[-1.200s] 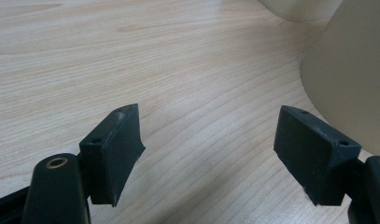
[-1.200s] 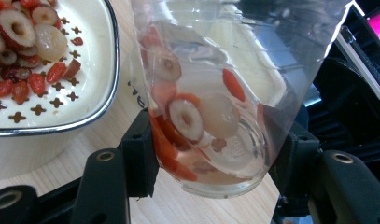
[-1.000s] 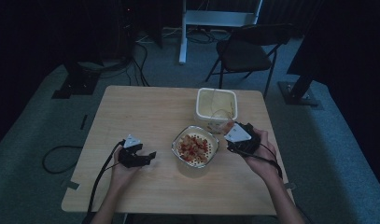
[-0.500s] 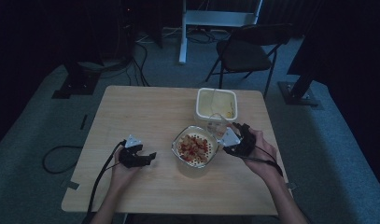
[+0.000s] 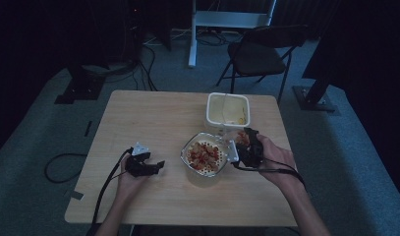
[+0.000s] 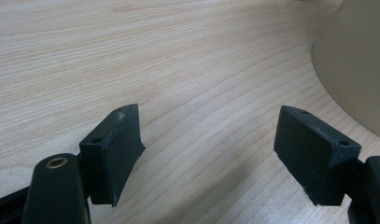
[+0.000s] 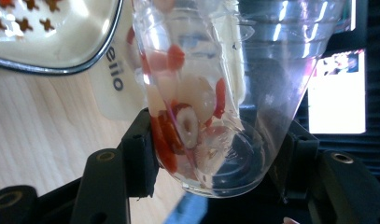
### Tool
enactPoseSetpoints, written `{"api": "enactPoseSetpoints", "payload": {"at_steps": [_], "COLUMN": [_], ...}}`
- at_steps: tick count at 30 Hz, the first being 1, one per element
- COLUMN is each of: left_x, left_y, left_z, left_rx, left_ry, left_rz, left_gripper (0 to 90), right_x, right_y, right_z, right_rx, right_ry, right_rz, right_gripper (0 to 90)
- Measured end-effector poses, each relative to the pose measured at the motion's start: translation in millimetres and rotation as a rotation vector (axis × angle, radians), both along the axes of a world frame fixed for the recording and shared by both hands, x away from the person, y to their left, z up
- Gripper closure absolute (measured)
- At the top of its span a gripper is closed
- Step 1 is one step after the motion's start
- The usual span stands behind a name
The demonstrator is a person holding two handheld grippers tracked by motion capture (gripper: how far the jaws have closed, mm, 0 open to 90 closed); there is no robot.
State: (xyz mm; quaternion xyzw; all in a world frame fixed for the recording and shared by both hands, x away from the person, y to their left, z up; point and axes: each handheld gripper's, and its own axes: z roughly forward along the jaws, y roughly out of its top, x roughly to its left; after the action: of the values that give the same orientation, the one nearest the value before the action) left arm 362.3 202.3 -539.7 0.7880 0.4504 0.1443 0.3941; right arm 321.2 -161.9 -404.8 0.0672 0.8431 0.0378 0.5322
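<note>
On the light wooden table [image 5: 138, 118]: round bowl of cereal and red fruit pieces [image 5: 205, 157] near the middle; square pale plastic tub [image 5: 227, 109] just behind it; clear plastic cup [image 7: 201, 107] tipped at its right, between the right gripper's [image 5: 246, 147] jaws; left gripper [image 5: 151, 167] to its left, apart.

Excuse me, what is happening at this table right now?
A person is working with a gripper in each hand. The right gripper is clamped on a clear plastic cup of red and white fruit pieces, tipped over a bowl of cereal. The left gripper rests open on the wooden table, holding nothing. A pale square tub stands behind the bowl.
</note>
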Motion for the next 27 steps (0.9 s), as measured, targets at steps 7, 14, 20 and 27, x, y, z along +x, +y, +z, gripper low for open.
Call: {"api": "enactPoseSetpoints", "payload": {"at_steps": [7,14,20,27], "left_x": [0.3,0.1,-0.1,-0.2], "left_y": [-0.3,-0.6,-0.9,-1.1], "left_z": [-0.6,-0.6,-0.6,-0.7], "left_rx": [-0.002,-0.001,0.003,0.005], "left_ry": [0.003,0.002,0.002,0.001], "left_rz": [-0.001,-0.002,-0.002,-0.004], "left_gripper": [24.0,24.0,24.0,24.0], "right_x": [-3.2,-5.3,-6.0,-5.6], "right_y": [7.6,11.5,14.3,15.8], "right_z": [0.0,2.0,1.3,-1.1], "right_rx": [-0.118,-0.191,-0.235,-0.279], "right_ry": [-0.063,-0.110,-0.132,-0.140], "right_rz": [0.019,0.028,0.036,0.038], "right_gripper": [43.1,43.2,43.2,43.2]}}
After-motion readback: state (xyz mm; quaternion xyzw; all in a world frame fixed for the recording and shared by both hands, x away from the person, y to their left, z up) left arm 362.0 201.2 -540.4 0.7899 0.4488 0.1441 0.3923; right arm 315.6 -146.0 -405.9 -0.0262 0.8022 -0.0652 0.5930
